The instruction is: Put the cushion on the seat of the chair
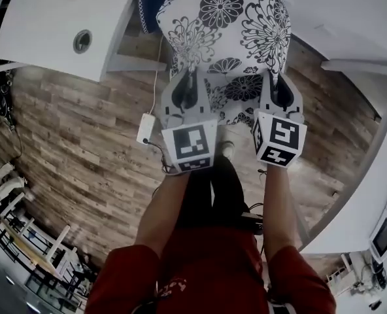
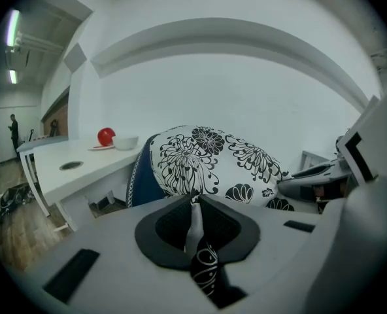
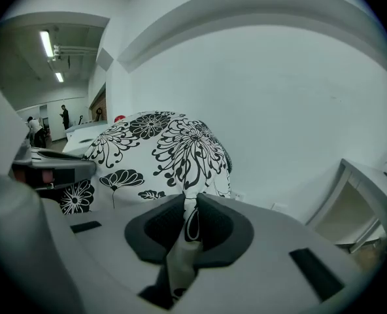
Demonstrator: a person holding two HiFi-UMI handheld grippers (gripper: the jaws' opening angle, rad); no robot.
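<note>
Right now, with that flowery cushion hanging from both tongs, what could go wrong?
Left tongs and right tongs each pinch only a thin edge fold of the cushion; it might slip and drop. The cushion hides most of the blue chair from above, so it may land off the seat. A power strip lies by the person's foot: a possible trip.

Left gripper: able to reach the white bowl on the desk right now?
Probably not yet. The left gripper is shut on the edge of the cushion, so its jaws are taken. The bowl sits unblocked on the desk to its left, but the cushion must be let go first.
</note>
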